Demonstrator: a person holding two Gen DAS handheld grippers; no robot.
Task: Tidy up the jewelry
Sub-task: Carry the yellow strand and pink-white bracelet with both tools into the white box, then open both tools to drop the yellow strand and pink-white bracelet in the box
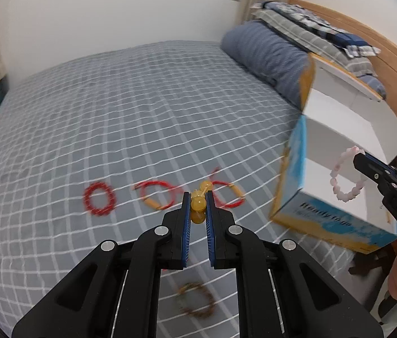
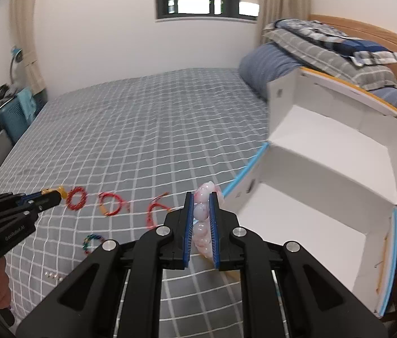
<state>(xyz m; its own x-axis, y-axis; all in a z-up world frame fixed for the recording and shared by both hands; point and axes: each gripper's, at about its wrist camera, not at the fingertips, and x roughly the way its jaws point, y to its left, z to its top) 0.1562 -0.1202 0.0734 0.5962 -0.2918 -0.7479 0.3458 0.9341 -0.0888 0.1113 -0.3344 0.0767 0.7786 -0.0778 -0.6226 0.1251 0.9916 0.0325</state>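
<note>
Mid-carry — left gripper point(image 1: 198, 200) clamped on yellow beads point(image 1: 198, 207), right gripper point(image 2: 201, 201) clamped on pink bracelet point(image 2: 202, 214). Next: swing toward open box point(image 2: 325, 169) at three o'clock — release inside.

1. "DAS" in white letters stands on the side of the black plastic right gripper point(image 1: 367, 163), seen from the left wrist view.
2. "Handy", in dark blurred print with further letters unreadable, stands on the blue-and-yellow front wall of the open white cardboard box point(image 1: 325, 214).
3. Small white lettering on the black plastic left gripper point(image 2: 57, 195) is too blurred to read surely.
</note>
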